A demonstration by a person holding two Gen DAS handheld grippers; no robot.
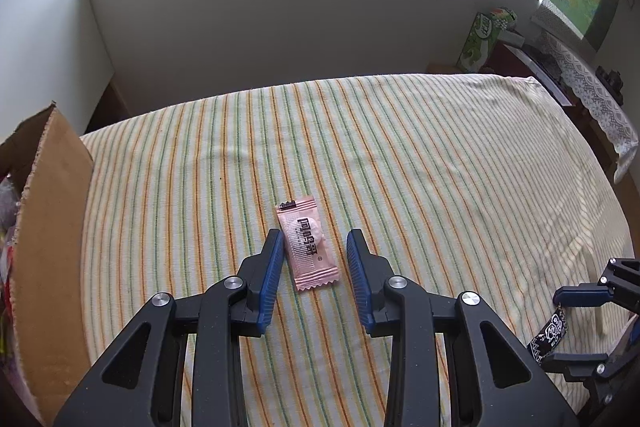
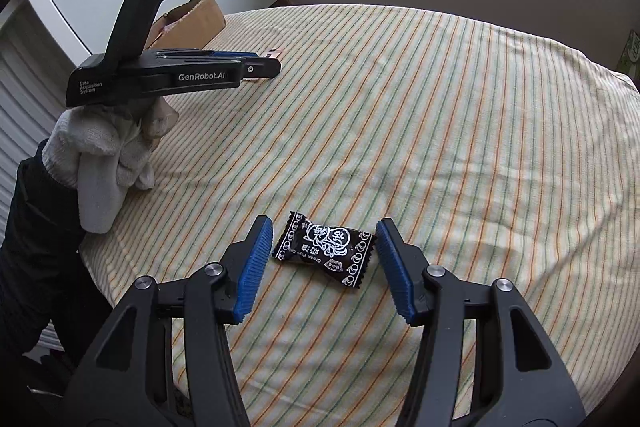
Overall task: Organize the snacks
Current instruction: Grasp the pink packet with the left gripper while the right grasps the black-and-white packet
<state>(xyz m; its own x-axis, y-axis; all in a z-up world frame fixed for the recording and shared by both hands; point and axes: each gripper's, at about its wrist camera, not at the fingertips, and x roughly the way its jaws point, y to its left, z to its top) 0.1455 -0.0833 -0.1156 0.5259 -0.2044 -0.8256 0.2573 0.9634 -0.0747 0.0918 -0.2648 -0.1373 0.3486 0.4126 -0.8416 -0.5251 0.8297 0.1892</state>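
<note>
Both grippers spread: left gripper [image 1: 315,241] straddling pink candy [image 1: 306,247], right gripper [image 2: 324,239] around black candy [image 2: 324,251]. Best lowered squarely before pinching, then boxed [image 1: 52,227].

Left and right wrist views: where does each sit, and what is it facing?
Left wrist: on the left gripper, angled down at a pink candy wrapper between open jaws.
Right wrist: on the right gripper, above a black candy wrapper; white-gloved hand visible.
Shared: striped tablecloth, cardboard box, both candies.
</note>
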